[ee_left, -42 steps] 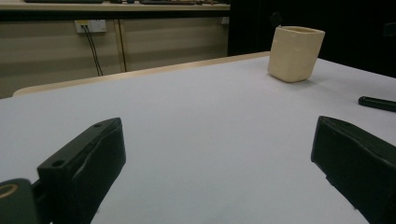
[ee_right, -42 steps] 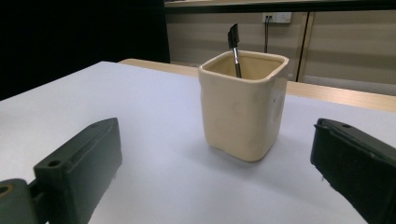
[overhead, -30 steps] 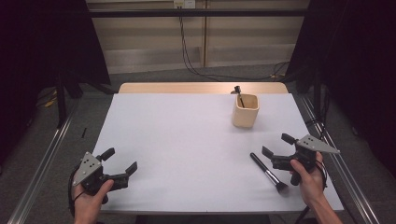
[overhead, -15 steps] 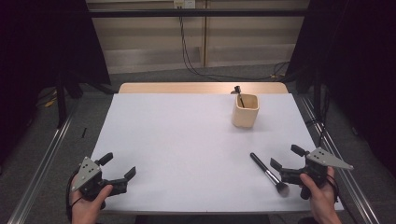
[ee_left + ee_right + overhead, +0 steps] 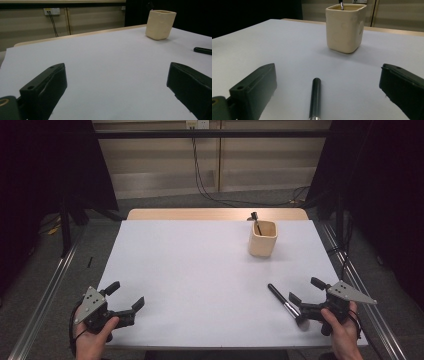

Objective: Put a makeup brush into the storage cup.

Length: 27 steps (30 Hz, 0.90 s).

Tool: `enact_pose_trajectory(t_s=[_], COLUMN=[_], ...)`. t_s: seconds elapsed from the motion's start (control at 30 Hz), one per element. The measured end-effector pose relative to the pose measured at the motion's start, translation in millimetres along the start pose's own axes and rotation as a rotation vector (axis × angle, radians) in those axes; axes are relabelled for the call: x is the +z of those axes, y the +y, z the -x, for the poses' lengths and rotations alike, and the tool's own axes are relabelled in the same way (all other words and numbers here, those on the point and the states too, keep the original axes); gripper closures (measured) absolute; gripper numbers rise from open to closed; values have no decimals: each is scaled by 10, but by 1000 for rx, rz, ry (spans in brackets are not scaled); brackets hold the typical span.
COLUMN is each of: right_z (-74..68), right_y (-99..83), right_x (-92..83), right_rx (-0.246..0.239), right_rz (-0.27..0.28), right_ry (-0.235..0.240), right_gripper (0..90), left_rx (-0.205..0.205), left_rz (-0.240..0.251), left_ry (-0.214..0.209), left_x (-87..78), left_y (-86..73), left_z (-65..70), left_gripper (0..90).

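Note:
A black makeup brush [image 5: 285,303] lies on the white table [image 5: 200,270] at the near right. Its handle [image 5: 315,97] runs along the gap between the open jaws of my right gripper [image 5: 306,290], untouched by them. Farther back stands a cream cup [image 5: 263,238] with another dark brush [image 5: 255,218] upright in it. The cup [image 5: 344,27] is straight ahead of my right gripper [image 5: 328,75]. My left gripper [image 5: 126,294] is open over bare table at the near left corner. From my left gripper [image 5: 117,75] the cup [image 5: 160,23] is far off, and the brush tip [image 5: 203,50] lies at the right edge.
A tan wooden strip [image 5: 215,214] borders the table's far edge. Metal rails [image 5: 45,290] run along the floor on both sides. Cables [image 5: 200,175] hang down the back wall.
My right gripper has drawn back toward the near edge and sunk lower, so the brush handle now lies between its jaws. My left gripper has slid slightly nearer the table's front edge.

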State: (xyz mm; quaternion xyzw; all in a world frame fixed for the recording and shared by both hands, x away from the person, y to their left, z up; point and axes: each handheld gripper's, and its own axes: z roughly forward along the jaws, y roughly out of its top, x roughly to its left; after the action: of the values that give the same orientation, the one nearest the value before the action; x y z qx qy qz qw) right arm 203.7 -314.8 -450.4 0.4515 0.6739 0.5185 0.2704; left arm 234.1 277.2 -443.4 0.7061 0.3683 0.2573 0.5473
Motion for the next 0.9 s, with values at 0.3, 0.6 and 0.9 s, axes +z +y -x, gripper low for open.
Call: enact_pose_trajectory(t_s=[0.3,0.6,0.9], right_z=[-45,-52,-33], right_y=[42,218,335], right_x=[63,231,458], right_rx=[-16,-19,-64], right_rz=[5,-55,-151], right_ry=[26,96,143], right_gripper=[10,5,6], left_rx=[8,6,13], left_rz=[13,9,14], left_ry=[-14,-11,-20], left_x=[12,25,19], left_y=[13,16,20], left_z=[-12,-12,-21], left_gripper=[28,28,28])
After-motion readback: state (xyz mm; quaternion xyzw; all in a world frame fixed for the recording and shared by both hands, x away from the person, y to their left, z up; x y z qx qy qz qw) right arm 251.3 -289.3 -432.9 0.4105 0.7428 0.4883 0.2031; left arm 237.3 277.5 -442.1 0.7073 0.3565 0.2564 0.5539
